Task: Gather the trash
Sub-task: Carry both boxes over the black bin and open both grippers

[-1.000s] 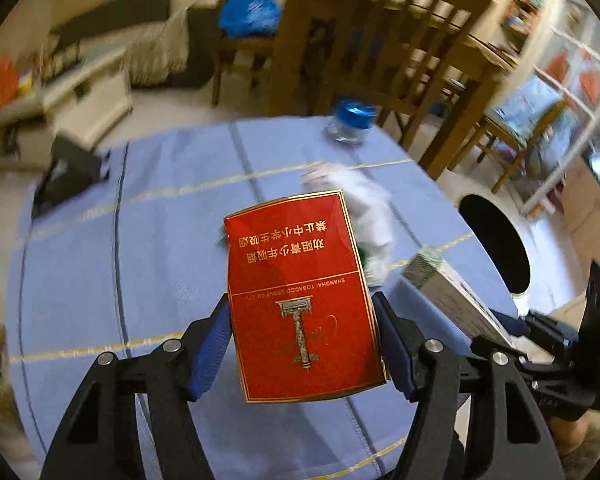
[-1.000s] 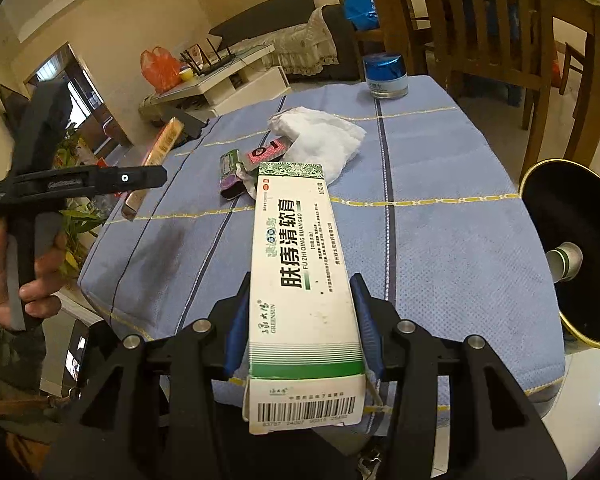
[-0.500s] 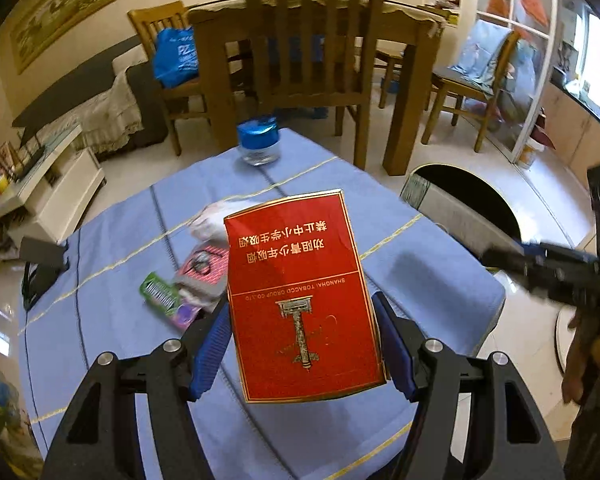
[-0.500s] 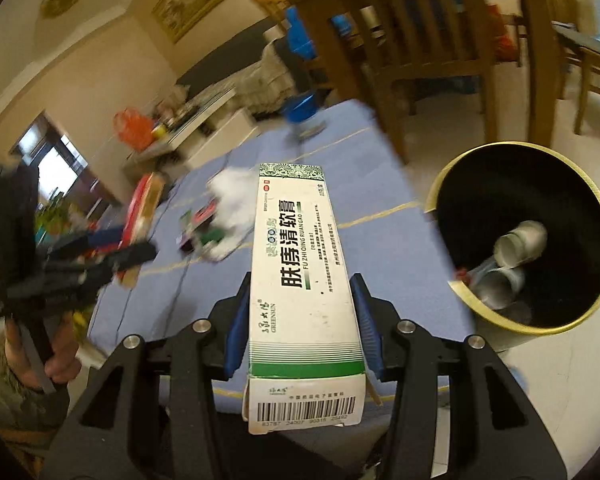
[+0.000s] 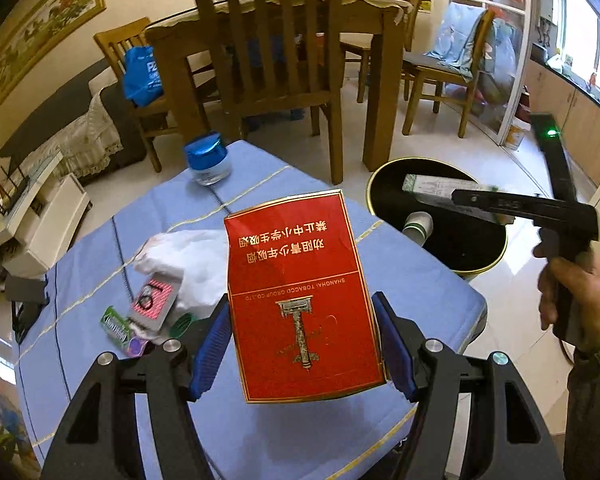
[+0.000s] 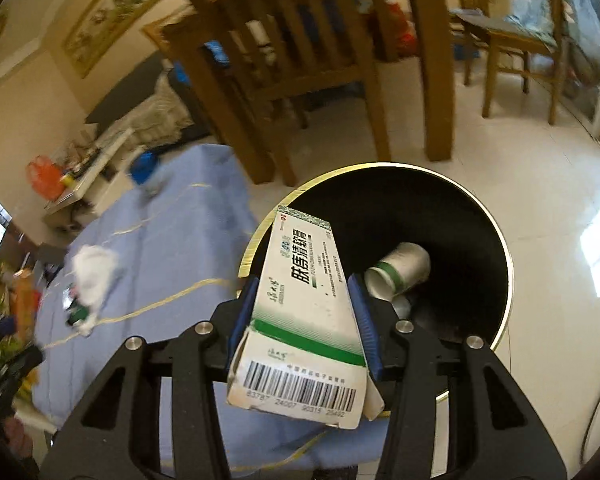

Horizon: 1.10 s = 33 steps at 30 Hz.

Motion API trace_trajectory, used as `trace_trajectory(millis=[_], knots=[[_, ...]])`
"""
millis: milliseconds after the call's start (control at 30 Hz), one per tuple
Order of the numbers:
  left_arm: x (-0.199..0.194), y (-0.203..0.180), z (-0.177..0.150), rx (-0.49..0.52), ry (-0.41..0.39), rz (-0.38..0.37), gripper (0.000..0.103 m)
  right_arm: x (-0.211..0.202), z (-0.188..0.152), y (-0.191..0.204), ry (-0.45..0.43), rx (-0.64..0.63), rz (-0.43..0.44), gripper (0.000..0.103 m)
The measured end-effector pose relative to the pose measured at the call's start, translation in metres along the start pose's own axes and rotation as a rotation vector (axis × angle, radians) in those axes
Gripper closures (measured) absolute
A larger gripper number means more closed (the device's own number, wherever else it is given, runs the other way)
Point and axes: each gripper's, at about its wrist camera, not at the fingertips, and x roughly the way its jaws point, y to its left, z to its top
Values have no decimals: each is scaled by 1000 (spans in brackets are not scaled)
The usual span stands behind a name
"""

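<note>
My left gripper (image 5: 300, 312) is shut on a red cigarette pack (image 5: 300, 296), held above the blue-clothed table (image 5: 80, 280). My right gripper (image 6: 303, 284) holds a white and green ointment box (image 6: 304, 308) over the open black bin (image 6: 380, 165). Its jaws are opening, and the box sits tilted between the pads. In the left wrist view the right gripper (image 5: 460, 200) and the ointment box (image 5: 432, 192) hang above the bin (image 5: 484, 268). A paper cup (image 6: 400, 268) lies inside. White tissue (image 5: 196, 264), a pink card (image 5: 152, 300) and a green wrapper (image 5: 116, 326) lie on the table.
A blue-lidded jar (image 5: 208, 156) stands at the table's far edge. Wooden chairs (image 5: 268, 60) and a dining table stand behind it. The bin sits on the tiled floor (image 6: 540, 200) off the table's right corner. A hand (image 5: 572, 296) grips the right tool.
My right gripper swung from over the table to above the bin, and the ointment box has tilted in its jaws. My left gripper moved and rolled, bringing the bin into view.
</note>
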Motion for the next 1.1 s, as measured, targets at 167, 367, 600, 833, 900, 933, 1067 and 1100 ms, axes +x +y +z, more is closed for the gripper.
trace_trajectory(millis=[167,367,600,833,900,933,1067,1100], knots=[[7,-16,8,30,2,-7,37,-15,-12,-29,-76,80,-4,17],[21,-41,21,87,6,-14,37,-41,-34,-66,-113,168,-10,13],[41,-81,56,128,-19,-66,37,-49,-55,-106,-109,259,-19,11],[72,-111,85,132,15,-189,36,-50,-66,-120,-114,280,-8,11],[82,-114,90,126,39,-221,35,-49,-67,-122,-108,282,-15,11],[86,-114,91,123,50,-235,34,-48,-67,-122,-105,285,-14,11],[91,-106,88,96,56,-257,30,-46,-70,-122,-99,294,-14,11],[89,-106,88,96,55,-267,27,-46,-70,-121,-96,294,-12,11]])
